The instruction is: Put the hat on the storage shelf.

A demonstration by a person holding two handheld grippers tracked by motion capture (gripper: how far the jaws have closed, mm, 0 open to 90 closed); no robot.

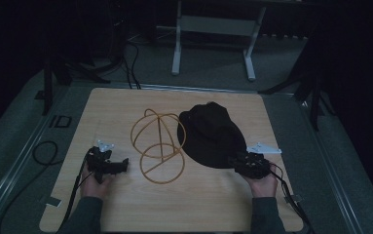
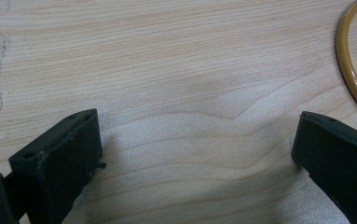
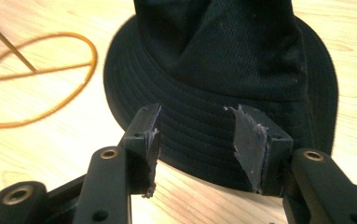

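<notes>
I see my left gripper (image 2: 197, 154) gaping wide over bare wood at eight o'clock on the pale wooden table (image 1: 125, 105), the right gripper (image 3: 195, 144) parted, empty, straddling the black fabric bucket hat's (image 1: 208, 134) brim beside the yellow wire stand (image 1: 157, 146).

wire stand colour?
Mustard yellow wire stand, clearest in the high view, left of the black hat.

I see left hand-held gripper (image 1: 107, 165) jaws wide apart, near table's left edge | right hand-held gripper (image 1: 249, 164) jaws parted, right side
</notes>
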